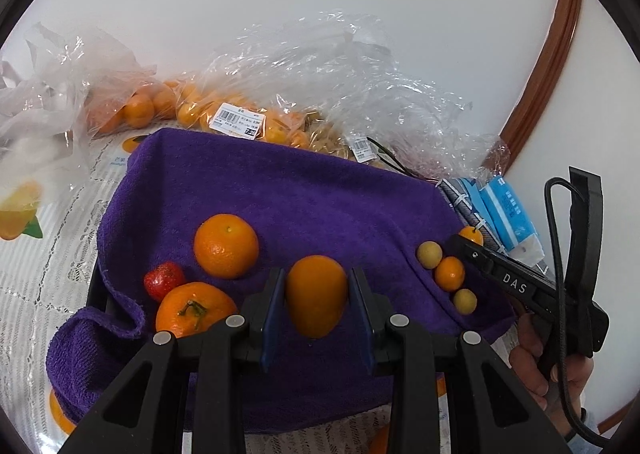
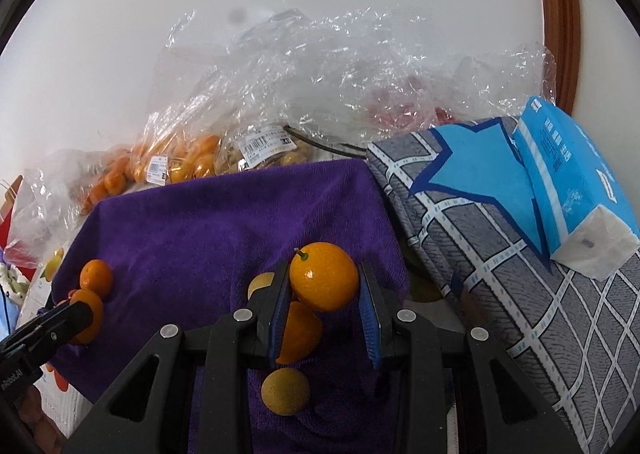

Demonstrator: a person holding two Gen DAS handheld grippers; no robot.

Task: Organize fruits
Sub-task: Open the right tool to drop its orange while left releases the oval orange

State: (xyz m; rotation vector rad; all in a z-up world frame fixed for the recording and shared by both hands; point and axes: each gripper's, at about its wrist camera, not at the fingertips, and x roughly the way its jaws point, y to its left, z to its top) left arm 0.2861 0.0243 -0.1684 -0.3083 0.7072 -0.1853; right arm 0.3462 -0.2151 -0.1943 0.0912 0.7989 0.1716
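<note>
A purple towel (image 1: 288,194) covers a tray and holds the fruit. My left gripper (image 1: 317,294) is shut on an orange fruit (image 1: 316,296) just above the towel. To its left lie a round orange (image 1: 226,246), a tangerine with a stem (image 1: 194,308) and a red strawberry (image 1: 164,280). My right gripper (image 2: 324,286) is shut on a small orange kumquat (image 2: 324,282) over the towel's (image 2: 224,222) right side. Below it lie another orange kumquat (image 2: 300,334) and yellowish round fruits (image 2: 286,392). The right gripper's body (image 1: 516,286) shows in the left wrist view by small fruits (image 1: 450,273).
Clear plastic bags of oranges (image 1: 240,114) and other fruit (image 2: 304,94) lie behind the towel against the white wall. A grey checked cushion with a blue star (image 2: 500,238) and a blue tissue pack (image 2: 572,190) sit to the right. A lace tablecloth (image 1: 48,274) lies left.
</note>
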